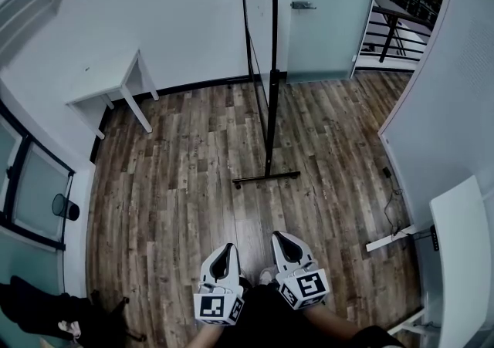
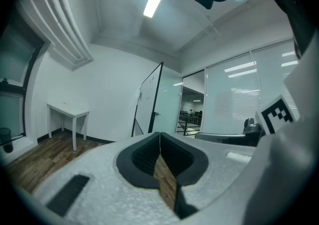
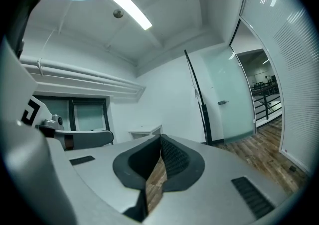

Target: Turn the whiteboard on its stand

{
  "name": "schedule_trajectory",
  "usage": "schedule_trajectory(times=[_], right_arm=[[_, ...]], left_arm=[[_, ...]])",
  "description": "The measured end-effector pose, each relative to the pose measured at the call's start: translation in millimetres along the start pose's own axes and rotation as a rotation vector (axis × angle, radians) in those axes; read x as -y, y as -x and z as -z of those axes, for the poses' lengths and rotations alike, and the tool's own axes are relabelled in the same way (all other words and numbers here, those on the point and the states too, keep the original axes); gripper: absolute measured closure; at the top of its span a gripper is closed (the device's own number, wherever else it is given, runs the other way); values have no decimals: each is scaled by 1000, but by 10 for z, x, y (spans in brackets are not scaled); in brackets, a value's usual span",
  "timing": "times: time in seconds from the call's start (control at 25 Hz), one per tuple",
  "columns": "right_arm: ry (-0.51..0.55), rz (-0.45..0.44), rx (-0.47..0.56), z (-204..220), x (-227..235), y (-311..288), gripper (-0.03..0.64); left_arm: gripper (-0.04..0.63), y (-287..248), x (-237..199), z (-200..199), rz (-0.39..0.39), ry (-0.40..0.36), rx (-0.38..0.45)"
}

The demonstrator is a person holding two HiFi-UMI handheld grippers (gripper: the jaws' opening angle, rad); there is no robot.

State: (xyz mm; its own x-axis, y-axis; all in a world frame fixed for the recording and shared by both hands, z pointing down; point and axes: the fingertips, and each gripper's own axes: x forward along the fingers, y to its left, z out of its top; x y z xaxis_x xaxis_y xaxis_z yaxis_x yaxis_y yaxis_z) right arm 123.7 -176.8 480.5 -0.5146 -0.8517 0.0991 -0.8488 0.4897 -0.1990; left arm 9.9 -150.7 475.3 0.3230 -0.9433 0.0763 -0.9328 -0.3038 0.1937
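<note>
**Whiteboard not yet reached, the turning is all to do**

We judge that the task is at its very beginning. The whiteboard [image 2: 148, 102] stands upright on its stand across the room, near the white wall and just beside the glass door [image 1: 324, 15]. In the head view we see it almost edge-on, as a thin dark line that rises from the stand's foot bar [image 1: 266, 178] on the wooden floor [image 1: 193, 184]. Nothing in the pictures tells us that it has been turned at all.

The left gripper [image 1: 225, 247] and the right gripper [image 1: 287, 237] are side by side at the bottom of the head view, close to our body and well apart from the board. Both point about level towards it. In each gripper view the two jaws are pressed together at the tips, with nothing between them, only floor visible through the gap lower down. So both are clenched and empty.

What is left, in our judgement, is everything: to come up to the board, to open the jaws or push with them on its frame, and to rotate it on the stand. A small white table [image 1: 116, 80] stands at the left by the wall, away from our path.
</note>
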Motion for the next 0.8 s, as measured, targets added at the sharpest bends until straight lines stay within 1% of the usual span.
schedule_trajectory(times=[0.16,0.36,0.52,0.8], right_arm=[[-5,7,-6,-10,122,-166,603],[-7,19,-14,33,295,-413,603],[3,25,-12,-5,476,-734,603],[4,69,-9,-153,847,-1349,603]], left_arm=[[577,-224,-32,4,14,-8,-5],[577,-597,-117,37,28,4,-5],[577,-1012,-230,-29,50,2,2],[577,-1751,-467,-165,87,3,10]])
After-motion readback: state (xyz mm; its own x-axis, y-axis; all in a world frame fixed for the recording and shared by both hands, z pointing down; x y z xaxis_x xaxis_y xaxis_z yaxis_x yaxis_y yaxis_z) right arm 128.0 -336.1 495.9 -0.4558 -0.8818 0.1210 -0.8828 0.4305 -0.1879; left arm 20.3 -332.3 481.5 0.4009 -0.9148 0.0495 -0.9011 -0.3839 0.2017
